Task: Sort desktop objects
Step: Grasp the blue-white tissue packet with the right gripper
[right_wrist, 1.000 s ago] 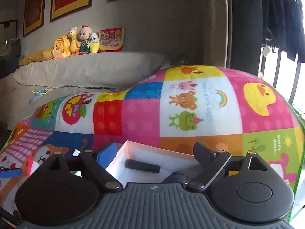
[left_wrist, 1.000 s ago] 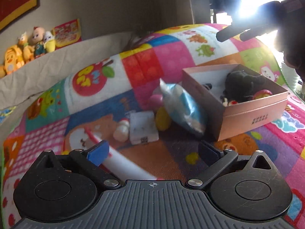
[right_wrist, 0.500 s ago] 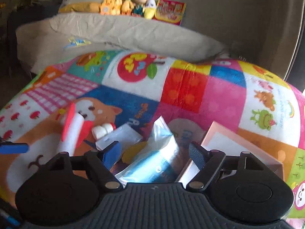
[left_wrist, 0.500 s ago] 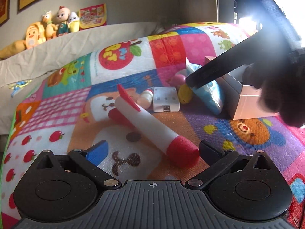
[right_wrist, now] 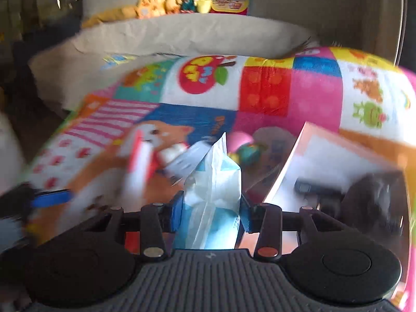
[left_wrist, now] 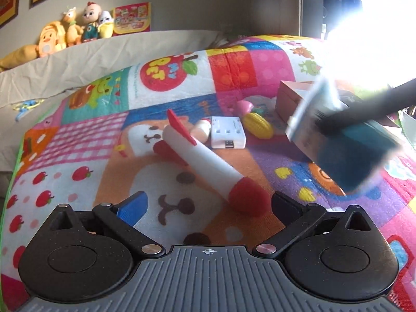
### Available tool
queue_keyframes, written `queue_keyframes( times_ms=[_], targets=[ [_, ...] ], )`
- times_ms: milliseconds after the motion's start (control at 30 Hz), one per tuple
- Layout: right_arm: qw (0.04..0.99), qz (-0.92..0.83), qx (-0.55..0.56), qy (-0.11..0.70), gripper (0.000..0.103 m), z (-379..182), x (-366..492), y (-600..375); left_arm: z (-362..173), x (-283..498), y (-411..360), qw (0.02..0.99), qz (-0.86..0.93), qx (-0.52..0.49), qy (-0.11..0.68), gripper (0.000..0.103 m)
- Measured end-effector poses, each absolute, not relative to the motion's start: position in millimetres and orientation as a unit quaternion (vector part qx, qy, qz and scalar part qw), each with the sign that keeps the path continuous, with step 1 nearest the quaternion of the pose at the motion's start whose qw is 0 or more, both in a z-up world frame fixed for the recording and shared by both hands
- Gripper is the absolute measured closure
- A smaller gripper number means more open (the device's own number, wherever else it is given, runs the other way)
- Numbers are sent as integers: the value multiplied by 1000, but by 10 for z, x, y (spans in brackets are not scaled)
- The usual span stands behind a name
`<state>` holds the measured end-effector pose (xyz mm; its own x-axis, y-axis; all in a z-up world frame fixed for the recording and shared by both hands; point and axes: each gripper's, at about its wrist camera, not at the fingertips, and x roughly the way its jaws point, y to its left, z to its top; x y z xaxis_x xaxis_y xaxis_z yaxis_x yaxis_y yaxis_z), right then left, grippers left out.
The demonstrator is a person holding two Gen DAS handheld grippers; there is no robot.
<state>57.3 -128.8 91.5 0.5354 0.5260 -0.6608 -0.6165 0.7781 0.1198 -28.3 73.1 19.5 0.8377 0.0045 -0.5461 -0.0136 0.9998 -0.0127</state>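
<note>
- Quilted play mat (left_wrist: 234, 70): patchwork of red, pink, blue, white, orange and purple squares with cartoon animals, a red apple, small red apples on white and a pink check.
- Long foam rocket toy (left_wrist: 205, 163): white body, red nose and red fins.
- Crinkly plastic tissue pack (right_wrist: 213, 192): pale blue and white.
- Small flat plastic adapter block (left_wrist: 228, 132): white.
- Ribbed plastic corn toy (left_wrist: 258, 124): yellow.
- Open cardboard box (right_wrist: 293, 171): pink outside, white inside.
- Row of plush toys (left_wrist: 75, 30): orange, yellow and green.
</note>
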Motion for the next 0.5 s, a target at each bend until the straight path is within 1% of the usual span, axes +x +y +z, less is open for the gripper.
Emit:
queue_keyframes(
  times_ms=[100,200,267,333,367,400,433,500],
  targets=[
    [852,352,2,387,60,809,349,-1659,223,-271,619,957,-19,-10,288,0],
    [853,336,28,397,59,603,185,-1970,205,-248,397,954,-45,38,295,0],
    [871,304,37,383,55,505,121,-2163,167,-200,292,948,-45,80,303,0],
    [896,266,38,354,47,486,70,-2323,116,-129,261,941,-30,112,317,0],
    [906,247,34,341,47,490,46,-2390,107,-87,282,939,-20,119,323,0],
    [914,235,35,329,45,496,26,-2449,133,-58,310,940,-15,116,322,0],
    [920,224,44,318,39,496,24,-2527,181,-41,325,942,-17,109,315,0],
    [928,209,68,302,35,484,43,-2668,342,-14,350,953,-36,85,287,0]
  ],
)
